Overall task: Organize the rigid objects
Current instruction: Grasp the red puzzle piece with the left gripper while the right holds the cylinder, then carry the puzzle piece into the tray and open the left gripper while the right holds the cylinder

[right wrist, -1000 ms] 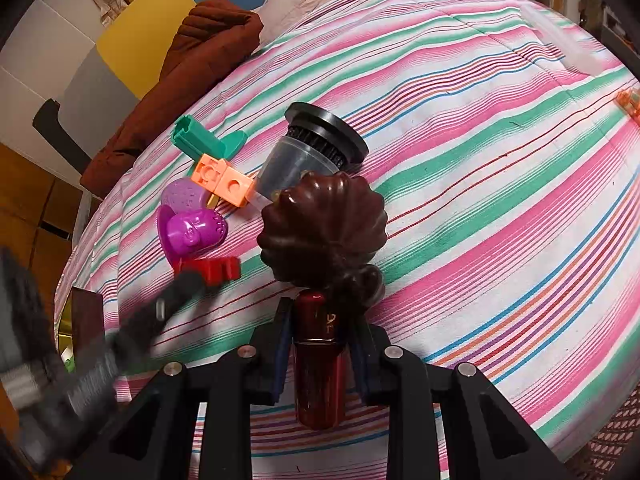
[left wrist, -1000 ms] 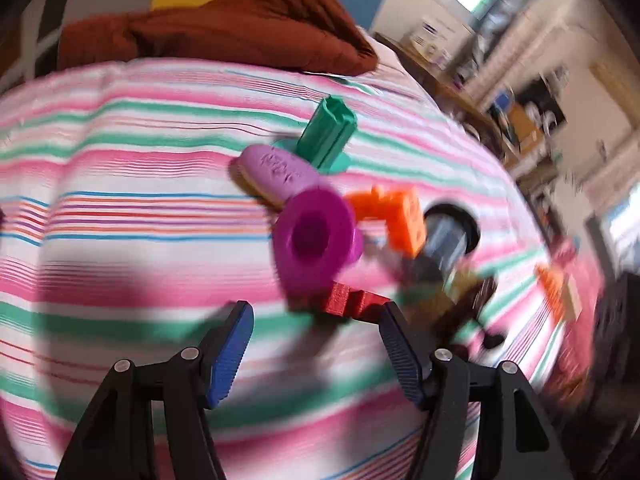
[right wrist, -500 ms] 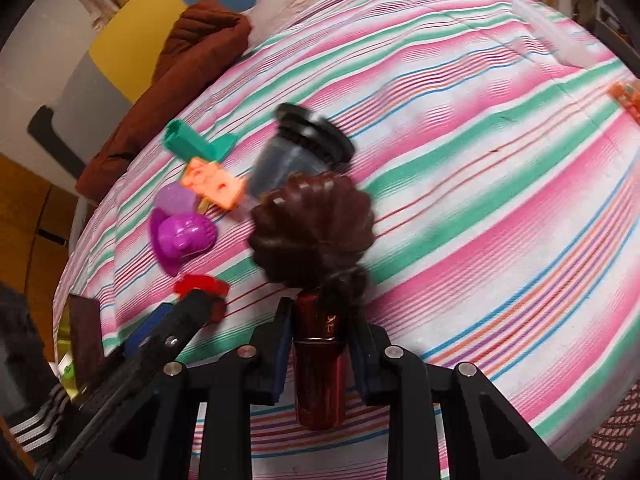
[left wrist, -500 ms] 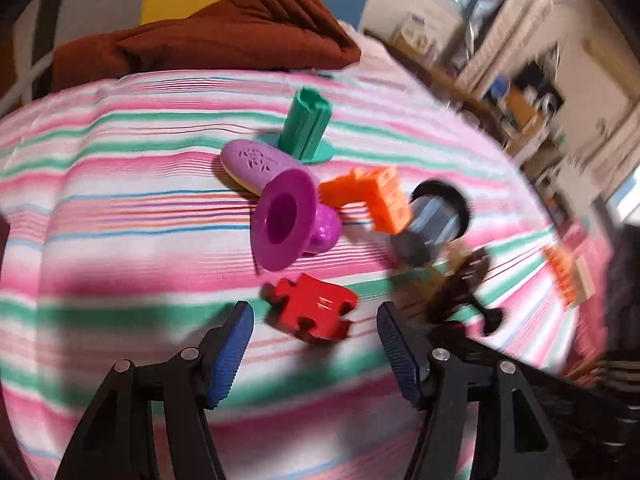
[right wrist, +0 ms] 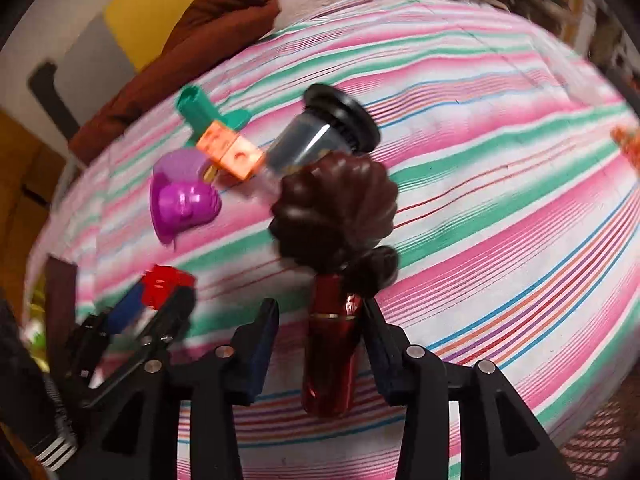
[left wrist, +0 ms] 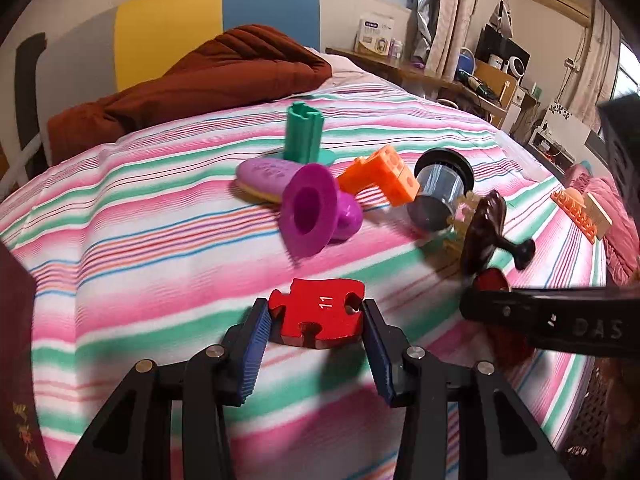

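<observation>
A red puzzle piece (left wrist: 319, 312) marked 11 sits between the blue pads of my left gripper (left wrist: 316, 320), which is shut on it just above the striped bed (left wrist: 120, 240); it also shows in the right wrist view (right wrist: 164, 282). My right gripper (right wrist: 316, 320) has opened; a dark red tube (right wrist: 332, 344) lies between its fingers against the right one, below a brown shell-shaped piece (right wrist: 336, 208). Behind lie a purple funnel (left wrist: 310, 210), an orange block (left wrist: 384, 176), a green post (left wrist: 302, 132), a lilac oval (left wrist: 262, 174) and a black-capped jar (left wrist: 440, 188).
A brown folded blanket (left wrist: 208, 76) lies at the head of the bed. An orange comb-like item (left wrist: 576, 212) rests on pink cloth at the right edge. A dark book (left wrist: 16, 344) sits at the left. Desks and shelves stand beyond the bed.
My left gripper moved forward and closed on the red puzzle piece. My right gripper opened around the red tube and shifted a little.
</observation>
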